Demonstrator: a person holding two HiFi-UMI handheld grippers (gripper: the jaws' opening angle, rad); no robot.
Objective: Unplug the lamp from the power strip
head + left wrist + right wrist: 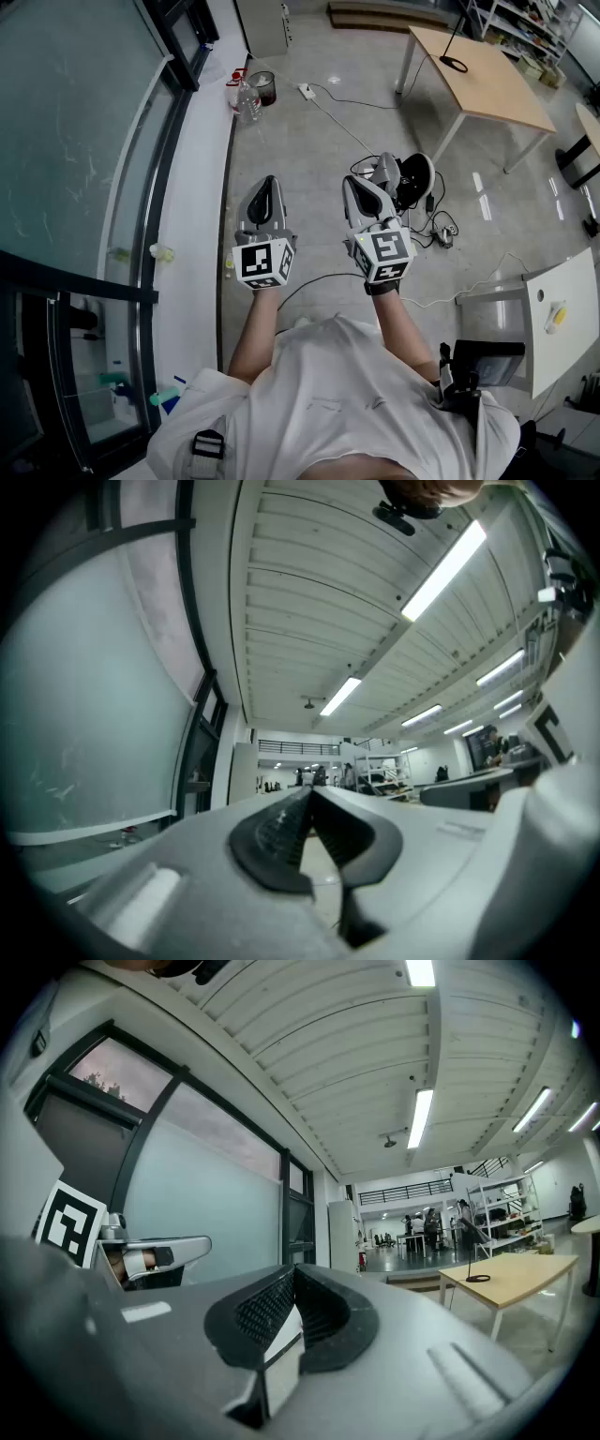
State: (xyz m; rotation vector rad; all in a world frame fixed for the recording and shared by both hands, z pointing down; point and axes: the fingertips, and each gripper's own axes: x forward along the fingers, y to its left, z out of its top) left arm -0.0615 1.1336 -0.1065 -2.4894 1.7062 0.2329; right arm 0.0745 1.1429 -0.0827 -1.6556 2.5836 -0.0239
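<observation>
The lamp (455, 62) stood on a wooden table (487, 94), well ahead and right of both tongs. A white power strip (306, 91) lay on the floor ahead. Left gripper (267, 184) and right gripper (354, 184) were closed, empty, side by side.

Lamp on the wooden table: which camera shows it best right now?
Head view: the lamp shows its ring base and thin stem clearly against the pale top of the table. The right gripper view has it small and side-on, its stem against a busy background. The left gripper view does not show it.
</observation>
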